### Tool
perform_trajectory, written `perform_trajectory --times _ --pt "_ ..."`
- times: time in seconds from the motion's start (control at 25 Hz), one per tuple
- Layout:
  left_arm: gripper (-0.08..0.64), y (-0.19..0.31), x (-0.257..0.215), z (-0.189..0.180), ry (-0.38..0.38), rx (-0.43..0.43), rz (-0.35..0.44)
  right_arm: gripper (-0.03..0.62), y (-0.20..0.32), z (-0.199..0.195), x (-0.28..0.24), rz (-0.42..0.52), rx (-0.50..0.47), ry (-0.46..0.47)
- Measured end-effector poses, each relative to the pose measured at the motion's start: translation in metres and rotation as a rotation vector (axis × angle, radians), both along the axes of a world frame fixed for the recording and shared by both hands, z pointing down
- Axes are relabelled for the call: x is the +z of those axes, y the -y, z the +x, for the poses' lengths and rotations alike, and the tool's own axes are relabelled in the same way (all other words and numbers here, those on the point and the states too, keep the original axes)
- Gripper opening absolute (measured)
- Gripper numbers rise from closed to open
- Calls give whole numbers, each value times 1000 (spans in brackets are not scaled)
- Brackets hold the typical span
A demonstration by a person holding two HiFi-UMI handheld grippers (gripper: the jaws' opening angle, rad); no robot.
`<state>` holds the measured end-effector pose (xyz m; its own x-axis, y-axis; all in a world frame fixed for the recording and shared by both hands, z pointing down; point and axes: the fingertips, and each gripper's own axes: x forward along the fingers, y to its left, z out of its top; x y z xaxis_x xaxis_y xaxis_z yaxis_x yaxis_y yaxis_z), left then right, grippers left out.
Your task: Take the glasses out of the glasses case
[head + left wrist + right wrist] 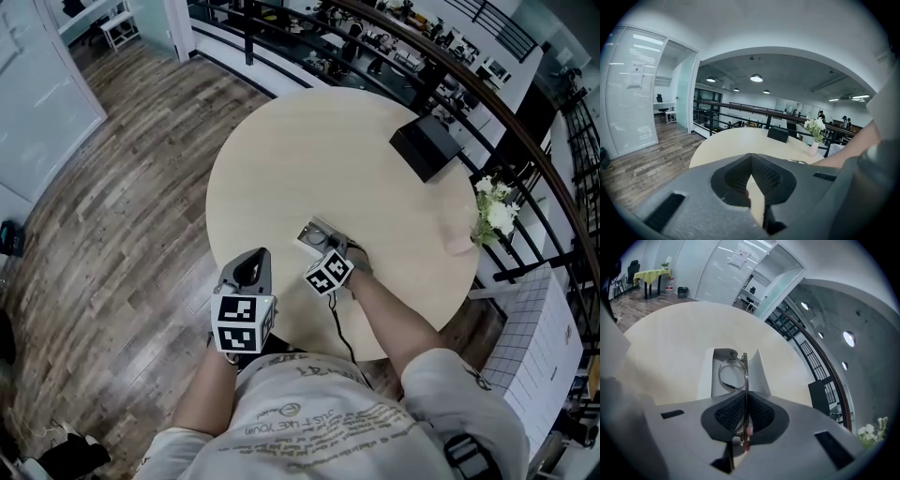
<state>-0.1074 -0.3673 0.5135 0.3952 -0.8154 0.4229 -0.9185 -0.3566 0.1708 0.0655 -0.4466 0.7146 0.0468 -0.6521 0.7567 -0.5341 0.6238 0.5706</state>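
Observation:
An open grey glasses case (317, 235) (723, 376) lies on the round table near its front edge. My right gripper (335, 253) (744, 401) is shut on the thin metal-framed glasses (733, 373), which stand on edge over the case with one round lens showing. In the head view the glasses are hidden by the gripper. My left gripper (249, 275) (751, 180) hangs off the table's front left edge with its jaws shut and nothing between them.
The round beige table (309, 159) carries a black box (427, 145) (778, 134) at the far right and a vase of white flowers (492, 214) (814, 131) at the right edge. A dark railing (487, 94) runs behind the table. Wooden floor (122, 187) lies to the left.

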Motion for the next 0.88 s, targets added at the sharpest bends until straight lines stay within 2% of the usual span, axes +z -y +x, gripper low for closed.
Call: perform_trajectory --times 0.12,0.56,0.88 --pt "9 1 -3 1 2 5 7 29 -3 -2 -6 0 0 38" --pt "9 7 -15 18 9 37 37 28 -3 -12 -55 99 -11 187" --pt "9 15 -26 37 5 63 62 28 -9 -15 -127 227 66 431"
